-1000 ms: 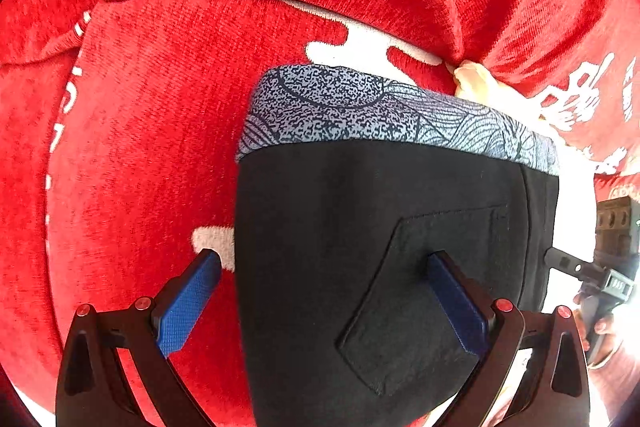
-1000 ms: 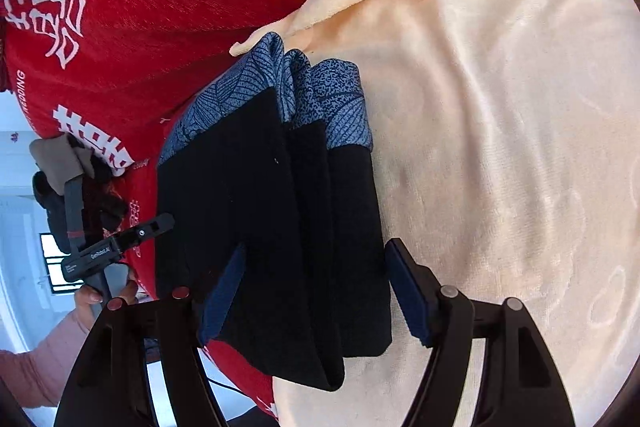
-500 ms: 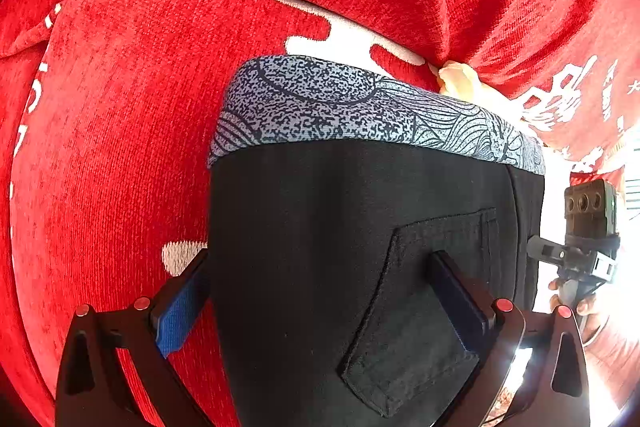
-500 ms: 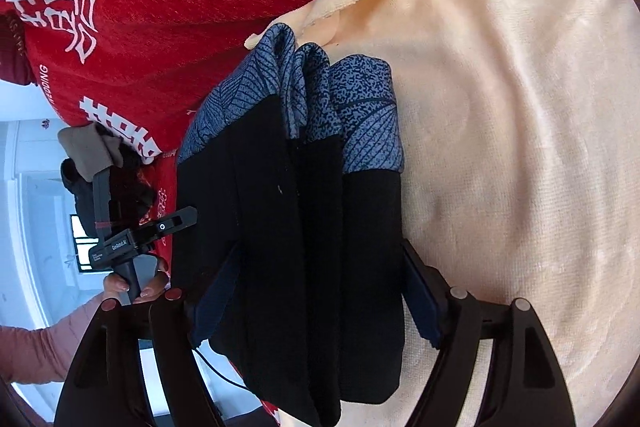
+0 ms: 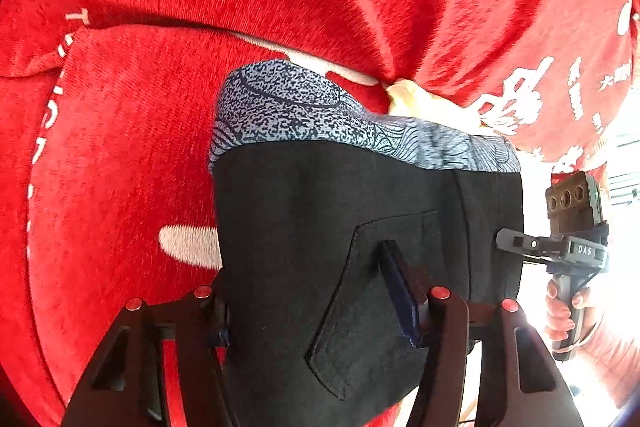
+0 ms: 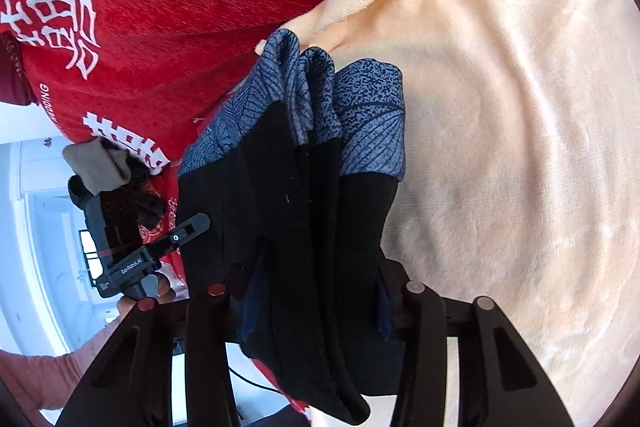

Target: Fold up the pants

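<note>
The folded black pants [image 5: 320,247] have a blue-grey patterned band along their far edge and a patch pocket facing me. They lie over a red cover. My left gripper [image 5: 312,303] is shut on the pants, one pad on the pocket and the other under the left edge. In the right wrist view the pants [image 6: 304,211] show as several stacked layers. My right gripper [image 6: 316,307] is shut on these layers from the other side. Each gripper shows in the other's view: the right one [image 5: 568,247] and the left one [image 6: 132,259].
A red cover with white lettering [image 5: 120,187] lies under and behind the pants. A cream towel [image 6: 500,147] spreads to the right of the pants. A person's hand [image 5: 564,311] holds the right gripper's handle. A bright window and room lie at the left [image 6: 36,227].
Both grippers have closed from wide open onto the folded pants. The pants have shifted slightly closer to both cameras.
</note>
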Demonstrator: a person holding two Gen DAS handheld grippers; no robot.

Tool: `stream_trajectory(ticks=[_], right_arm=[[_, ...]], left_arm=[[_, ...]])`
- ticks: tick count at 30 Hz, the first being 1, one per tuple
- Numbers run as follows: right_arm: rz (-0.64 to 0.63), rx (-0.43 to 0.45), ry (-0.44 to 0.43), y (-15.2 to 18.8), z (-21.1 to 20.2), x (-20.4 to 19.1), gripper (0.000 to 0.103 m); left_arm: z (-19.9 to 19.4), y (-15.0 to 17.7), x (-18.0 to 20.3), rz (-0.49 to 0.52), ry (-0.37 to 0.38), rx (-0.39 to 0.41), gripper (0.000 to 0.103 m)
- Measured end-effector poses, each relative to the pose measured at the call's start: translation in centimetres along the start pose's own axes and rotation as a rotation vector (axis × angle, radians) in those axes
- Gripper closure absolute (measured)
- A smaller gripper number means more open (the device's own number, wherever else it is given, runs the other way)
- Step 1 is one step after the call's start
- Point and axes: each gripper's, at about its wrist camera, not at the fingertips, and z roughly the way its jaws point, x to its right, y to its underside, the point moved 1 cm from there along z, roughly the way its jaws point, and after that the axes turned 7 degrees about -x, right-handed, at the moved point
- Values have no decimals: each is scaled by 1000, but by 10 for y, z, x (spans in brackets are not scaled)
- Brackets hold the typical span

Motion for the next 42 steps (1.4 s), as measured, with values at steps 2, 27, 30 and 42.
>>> stream_trajectory(ticks=[2, 27, 30, 42], right_arm=[[4, 7, -19, 4, -6, -9, 57], [32, -13, -27, 119, 123, -101, 58], [44, -6, 12, 117, 125, -94, 52], [-76, 104, 445, 121, 96, -139, 70]], left_arm=[[-16, 8, 0, 7, 8, 1, 42], [-60, 105, -154, -37, -210, 5, 0], [-62, 104, -151, -23, -222, 6, 0], [-125, 86, -99, 48, -166, 139, 0]])
